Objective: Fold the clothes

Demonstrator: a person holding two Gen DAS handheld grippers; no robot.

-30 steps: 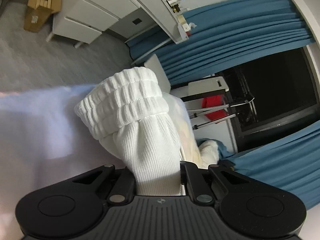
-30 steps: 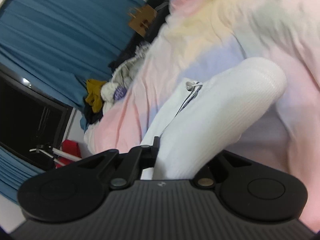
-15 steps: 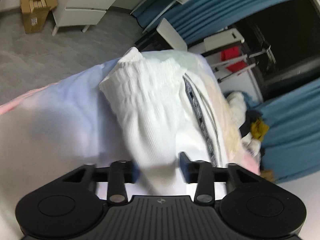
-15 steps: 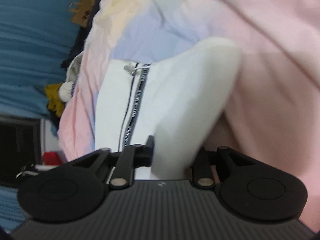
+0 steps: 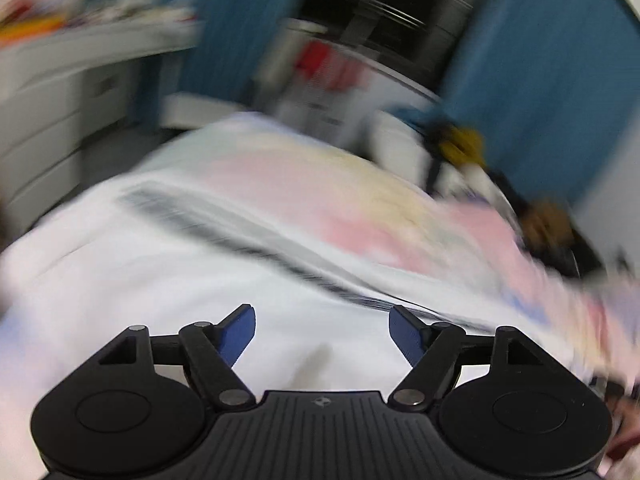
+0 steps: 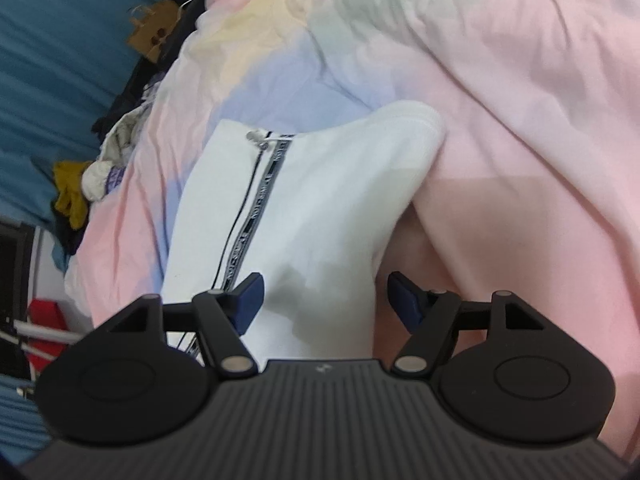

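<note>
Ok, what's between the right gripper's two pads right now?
A fold of the white garment lies between the right gripper's pads, which have just been opening and no longer press it, with pink bedding beside it. This shows in the right wrist view.

The jacket (image 6: 320, 208) is white, with a black-and-white lettered band along its zip. The bedsheet (image 6: 520, 100) is pastel — pink running into yellow, pale green and lilac-blue. The curtain (image 6: 52, 52) is teal blue — a mustard-yellow garment (image 6: 70, 192) lies before it.

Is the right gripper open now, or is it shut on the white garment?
Open. The right gripper has just been opening; its blue pads stand clear of the white garment lying between them.
</note>
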